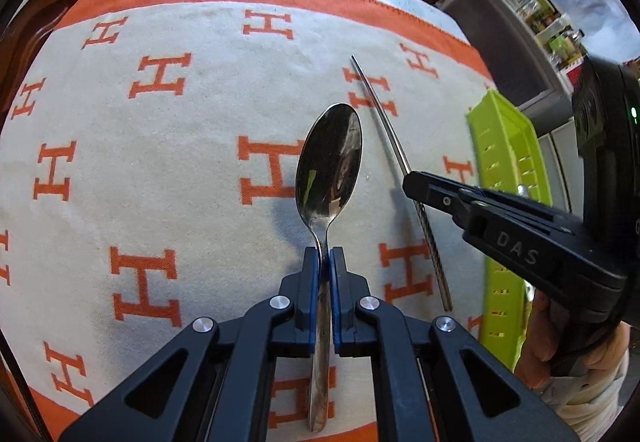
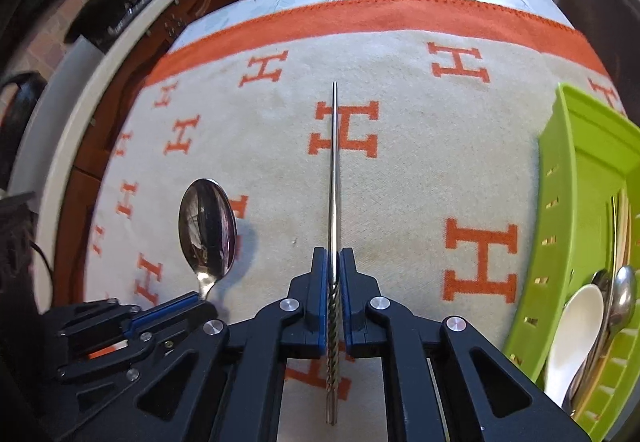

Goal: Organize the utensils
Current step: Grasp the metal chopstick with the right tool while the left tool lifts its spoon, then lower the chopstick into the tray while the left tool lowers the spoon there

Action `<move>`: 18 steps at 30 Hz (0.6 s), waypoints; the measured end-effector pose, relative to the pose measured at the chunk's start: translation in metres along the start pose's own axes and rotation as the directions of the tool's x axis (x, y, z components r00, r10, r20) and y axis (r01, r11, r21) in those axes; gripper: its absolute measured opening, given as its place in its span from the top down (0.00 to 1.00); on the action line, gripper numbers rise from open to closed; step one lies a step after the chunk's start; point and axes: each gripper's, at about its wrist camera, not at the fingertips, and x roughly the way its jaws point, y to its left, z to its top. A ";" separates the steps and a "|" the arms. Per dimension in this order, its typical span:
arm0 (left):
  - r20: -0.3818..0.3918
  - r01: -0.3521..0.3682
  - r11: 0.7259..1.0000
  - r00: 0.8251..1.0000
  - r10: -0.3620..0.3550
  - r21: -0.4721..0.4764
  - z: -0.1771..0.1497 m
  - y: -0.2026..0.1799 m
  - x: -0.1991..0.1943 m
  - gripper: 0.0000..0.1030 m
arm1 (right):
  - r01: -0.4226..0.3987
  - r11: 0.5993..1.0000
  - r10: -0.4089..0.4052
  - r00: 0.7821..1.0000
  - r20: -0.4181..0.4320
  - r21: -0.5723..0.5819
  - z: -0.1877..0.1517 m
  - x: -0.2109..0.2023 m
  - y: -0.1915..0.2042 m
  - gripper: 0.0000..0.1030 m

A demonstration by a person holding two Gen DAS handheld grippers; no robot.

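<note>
Left tongs (image 1: 324, 256): closed on the neck of a steel spoon (image 1: 330, 157). The bowl points away from the camera and the handle runs back between the fingers.
Right tongs (image 2: 334, 256): closed on a thin metal chopstick (image 2: 333, 169), gripped at its twisted, ridged part. The smooth tip points away from the camera.
Spoon position: just above or on the cloth; I cannot tell whether it is lifted. It casts a shadow close beside itself.
Chopstick position: beside the spoon, on its right, roughly parallel and apart from it.
Tray (image 2: 588, 177): a lime green slotted plastic tray at the right edge of the cloth, near the right tongs. It already holds a white spoon (image 2: 576, 326), metal spoons and some pale sticks.
Step in hand: likely carrying both utensils to the tray.
Doing it well: keep both grips firm, since each piece is thin and smooth and could pivot or slip. Lift clear of the cloth first. The right tongs are nearer the tray, so let them go first and keep the two pairs from crossing. Lay each piece lengthwise, along the items already there, and lower it in before releasing.
Surface: a cream cloth (image 1: 180, 181) with orange H letters and an orange border covers the desk. It looks soft, so pieces should not slide.
Room: dark wooden cabinets stand behind the desk. A cluttered shelf of jars and containers is off to the right. A person's hand (image 1: 560, 342) holds the right tool.
</note>
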 end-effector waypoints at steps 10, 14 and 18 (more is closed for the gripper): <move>0.027 0.088 0.996 0.996 -0.087 -0.006 0.010 -0.011 -0.019 1.00 | -0.112 0.988 0.100 0.989 0.113 0.105 -0.022 -0.069 -0.031 0.95; 0.011 0.076 0.997 0.997 -0.076 -0.003 0.008 -0.016 -0.013 1.00 | -0.061 0.986 0.035 0.985 0.167 0.154 -0.041 -0.101 -0.051 0.95; -0.008 0.040 0.999 0.999 -0.040 0.028 0.008 -0.021 -0.007 1.00 | -0.003 0.975 -0.046 0.975 0.219 0.220 -0.064 -0.133 -0.077 0.95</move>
